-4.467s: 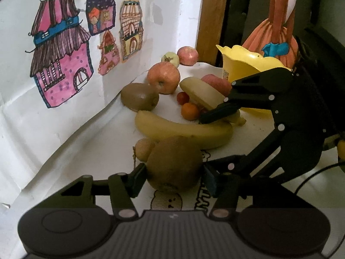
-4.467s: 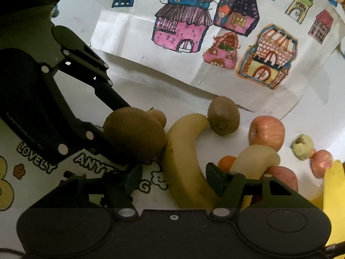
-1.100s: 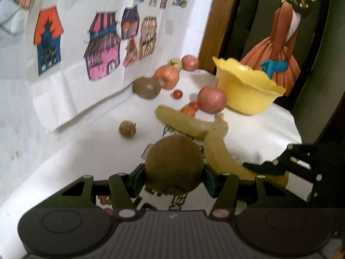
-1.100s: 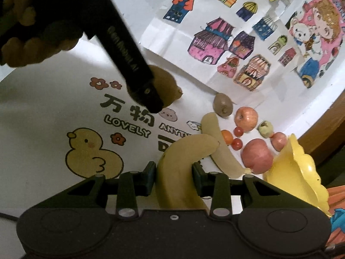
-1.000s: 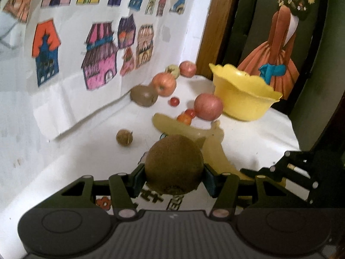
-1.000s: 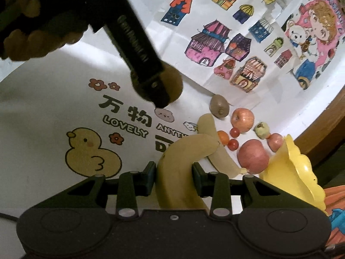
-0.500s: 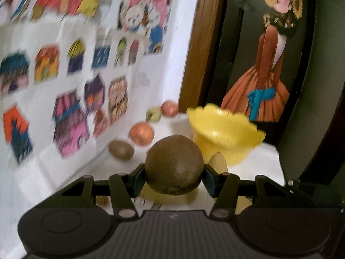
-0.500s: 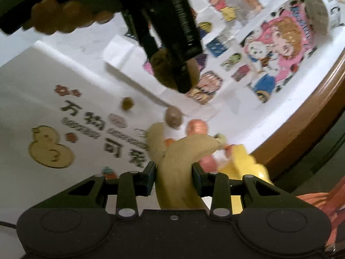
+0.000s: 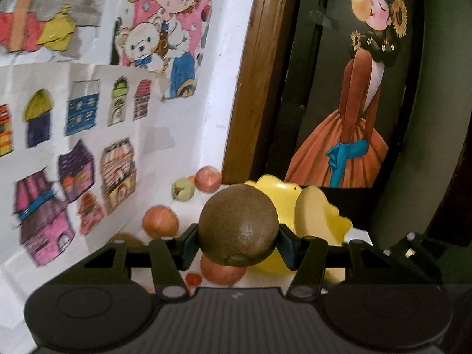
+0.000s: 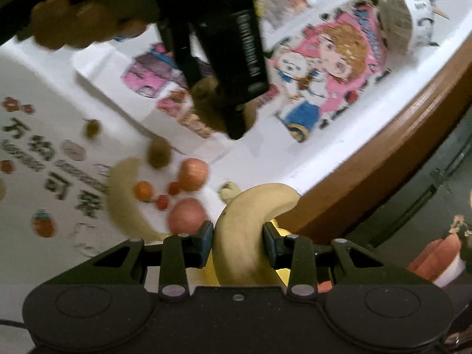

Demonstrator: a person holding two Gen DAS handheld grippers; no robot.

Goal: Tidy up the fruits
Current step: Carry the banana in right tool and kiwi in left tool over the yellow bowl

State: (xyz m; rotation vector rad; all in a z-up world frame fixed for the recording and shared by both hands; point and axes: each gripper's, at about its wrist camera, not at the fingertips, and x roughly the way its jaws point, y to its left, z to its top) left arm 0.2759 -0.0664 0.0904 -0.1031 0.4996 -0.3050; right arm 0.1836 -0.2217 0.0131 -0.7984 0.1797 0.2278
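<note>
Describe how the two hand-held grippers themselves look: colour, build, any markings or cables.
Both are matte black. The left hand-held gripper has a ribbed grey-black housing with two round discs, angular linkage arms with silver pivot pins, and dark blue pads. The right hand-held gripper is built the same way, with a thin black cable at its lower left. White lettering, too blurred to read, runs along the left gripper's side in the right wrist view.

White wall (image 9: 188,124) papered with coloured house drawings (image 9: 79,112); wooden door frame (image 9: 253,73); dark girl poster (image 9: 351,109).

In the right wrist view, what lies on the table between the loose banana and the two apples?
An orange fruit and two small red ones lie between the banana and the apples.
</note>
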